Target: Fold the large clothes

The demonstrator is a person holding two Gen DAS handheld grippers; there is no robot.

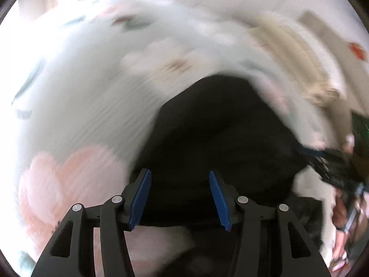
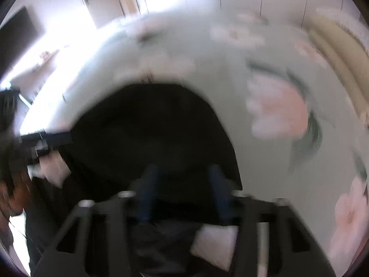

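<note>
Ahead of both sets of jaws lies the black garment (image 1: 219, 127), spread dark and limp over a bed with a flower-print bedspread (image 1: 76, 106). I judge it soft, light and floppy: it will sag and slide against itself, so it is best taken at a hem or corner, pinching both layers.

The left gripper (image 1: 181, 198) points down at the cloth with its blue pads (image 1: 140, 198) apart; dark fabric shows between and beyond them, but the pads do not press on it. The right gripper (image 2: 182, 194) is blurred; its jaws stand part-way apart over the garment's near edge (image 2: 147, 124), and whether they pinch cloth I cannot tell. Beyond the right gripper's far side a cream pillow (image 2: 341, 53) rests on the bedspread (image 2: 265, 73).
</note>
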